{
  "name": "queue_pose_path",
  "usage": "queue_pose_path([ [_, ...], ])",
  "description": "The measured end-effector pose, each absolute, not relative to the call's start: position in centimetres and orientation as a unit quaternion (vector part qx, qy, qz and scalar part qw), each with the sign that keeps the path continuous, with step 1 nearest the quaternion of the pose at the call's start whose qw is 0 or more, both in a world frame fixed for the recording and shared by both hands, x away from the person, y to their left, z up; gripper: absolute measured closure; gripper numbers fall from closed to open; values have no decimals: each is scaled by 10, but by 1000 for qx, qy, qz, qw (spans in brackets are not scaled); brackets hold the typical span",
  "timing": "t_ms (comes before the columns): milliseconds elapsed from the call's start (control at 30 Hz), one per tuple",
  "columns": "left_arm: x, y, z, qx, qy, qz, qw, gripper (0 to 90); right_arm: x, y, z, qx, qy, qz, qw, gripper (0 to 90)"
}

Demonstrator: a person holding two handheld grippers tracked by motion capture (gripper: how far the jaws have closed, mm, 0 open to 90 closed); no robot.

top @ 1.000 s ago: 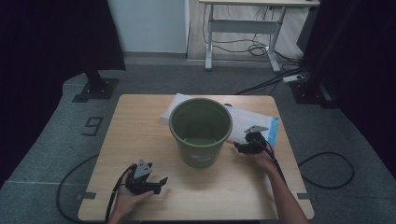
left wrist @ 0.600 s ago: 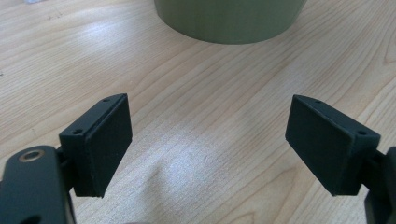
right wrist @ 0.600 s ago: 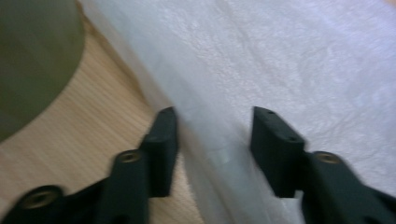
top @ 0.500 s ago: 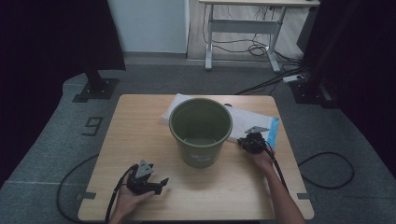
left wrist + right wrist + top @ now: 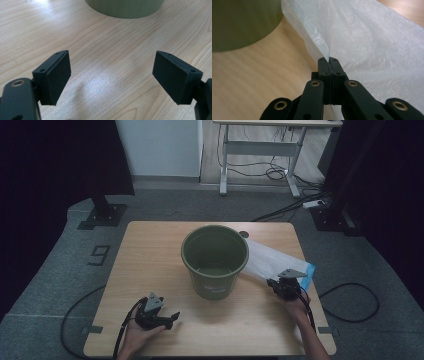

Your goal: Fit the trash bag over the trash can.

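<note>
Right gripper clamped on the near edge of the plastic bag, jaws pressed flat together with the thin film pinched between them. Bag lying flat on the table just right of the bucket, one corner tucked behind it. Pinch sits right at the edge fold, probably to peel the top layer up and open the mouth; hard to tell from the right gripper view whether one layer or both are caught.

Left gripper parked at the near left of the table, jaws spread wide over bare wood, holding nothing. Aimed toward the bucket base, likely waiting to take the other side of the bag.

Bucket upright, centred, open and apparently empty. Likely goal: bag into the bucket as a liner.

Room: wide bare strip along the near edge between both grippers; left half free. Bag's blue-trimmed end close to the right table edge, so lift inward and up, not outward.
</note>
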State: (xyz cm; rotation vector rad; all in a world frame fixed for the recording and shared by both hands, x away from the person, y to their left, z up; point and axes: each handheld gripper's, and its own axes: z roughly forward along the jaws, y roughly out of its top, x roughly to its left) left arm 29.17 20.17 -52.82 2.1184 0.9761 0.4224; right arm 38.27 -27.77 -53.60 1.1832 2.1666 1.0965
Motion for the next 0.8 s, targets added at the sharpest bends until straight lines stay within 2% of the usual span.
queue_pose_path([
  [400,290,202,-528,827,383,165,376,151,325,-309,-544,438,784,377,225,882],
  [600,290,202,-528,827,384,164,377,152,312,-314,-542,442,780,376,233,871],
  [633,290,201,-529,827,384,163,377,151,311,-313,-541,442,776,380,240,793],
  [667,291,201,-529,828,383,163,376,151,311,-313,-541,442,776,380,240,793],
  [700,291,201,-529,828,383,162,376,151,313,-309,-538,439,772,388,247,683],
  [733,291,201,-529,827,384,161,378,151,313,-309,-538,439,772,388,247,683],
  [767,291,201,-529,827,384,161,378,151,316,-301,-533,433,771,391,255,579],
  [800,291,200,-529,827,384,161,377,151,316,-301,-533,433,771,391,255,579],
])
